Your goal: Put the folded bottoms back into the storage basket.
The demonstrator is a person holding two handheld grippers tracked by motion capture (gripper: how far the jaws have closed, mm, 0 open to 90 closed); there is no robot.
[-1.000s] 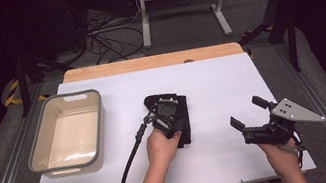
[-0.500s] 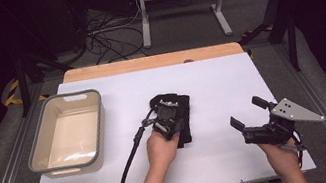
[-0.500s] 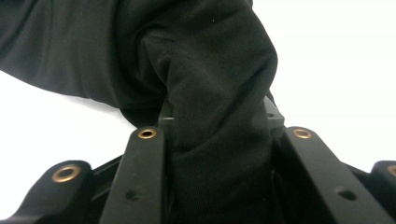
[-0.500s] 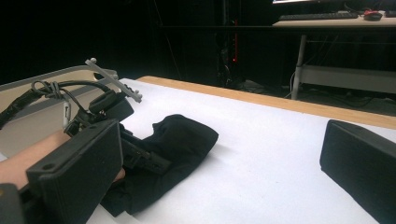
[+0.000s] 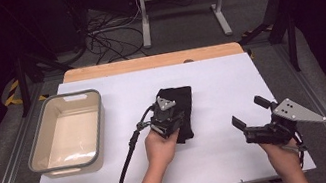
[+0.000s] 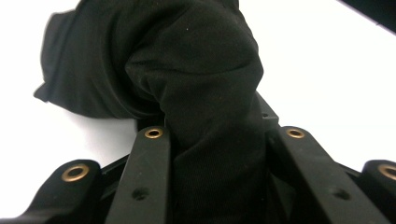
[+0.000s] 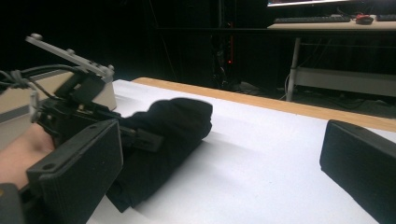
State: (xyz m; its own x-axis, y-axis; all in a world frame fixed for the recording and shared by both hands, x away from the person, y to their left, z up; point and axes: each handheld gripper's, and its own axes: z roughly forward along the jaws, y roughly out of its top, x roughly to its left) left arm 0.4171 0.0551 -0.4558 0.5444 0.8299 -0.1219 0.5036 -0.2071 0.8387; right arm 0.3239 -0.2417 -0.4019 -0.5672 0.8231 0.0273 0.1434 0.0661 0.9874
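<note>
left gripper [image 5: 170, 109] — jaws squeezed tight on a bunched fold of the black cloth [image 5: 178, 100] | black cloth — lies near the middle of the white worktop [image 5: 220, 81], partly lifted | right gripper [image 5: 252, 117] — jaws wide open, holding nothing, well apart from the cloth | beige tub [image 5: 68, 133] — sits at the left

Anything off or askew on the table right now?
Nothing damaged or spilled. The black cloth is bunched, its folds pinched between the left gripper's jaws. The beige plastic bin sits upright and empty. The right gripper hovers open, apart from the cloth.
</note>
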